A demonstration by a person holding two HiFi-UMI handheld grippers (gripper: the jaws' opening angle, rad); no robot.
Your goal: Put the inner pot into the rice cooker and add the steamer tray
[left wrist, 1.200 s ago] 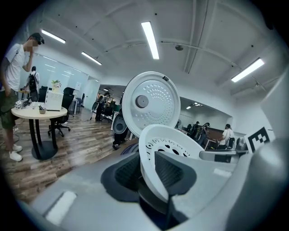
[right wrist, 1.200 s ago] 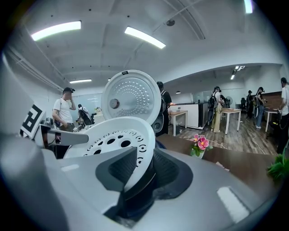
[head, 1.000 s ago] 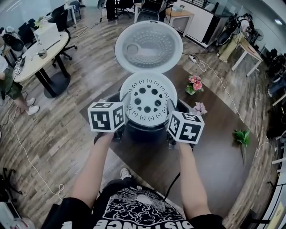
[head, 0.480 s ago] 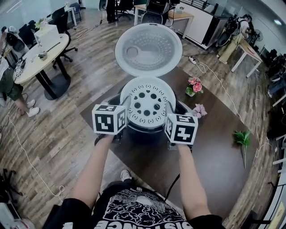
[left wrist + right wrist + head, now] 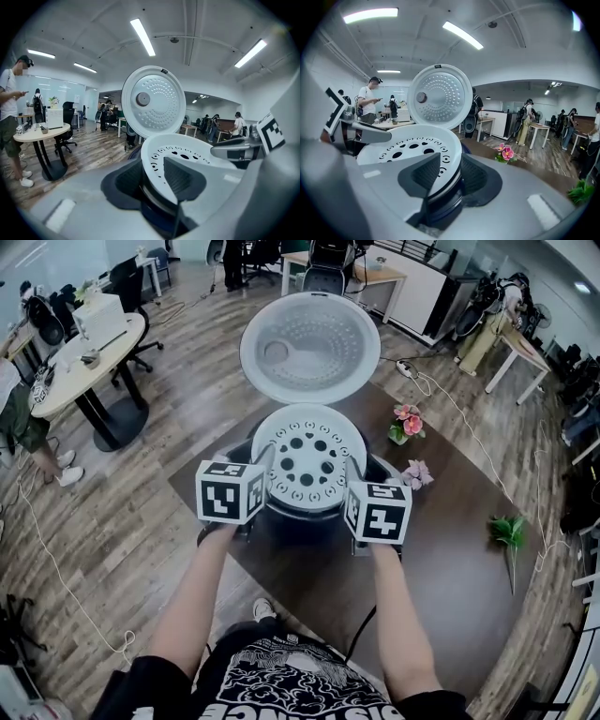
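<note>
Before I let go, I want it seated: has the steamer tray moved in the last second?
Yes, slightly: the steamer tray has sunk toward the rice cooker, looking smaller against the open lid.

Beyond the fingers (image 5: 424,176) of the right gripper (image 5: 449,163), a wood-plank floor (image 5: 543,157), pale rectangular desks (image 5: 541,125) and a white ceiling (image 5: 417,42) with long strip lights (image 5: 463,35) are seen, a round pale table (image 5: 84,371) far left.

Steamer tray (image 5: 187,153) rim between just-parted jaws of the left gripper (image 5: 157,177), cooker lid (image 5: 152,101) upright behind
</note>
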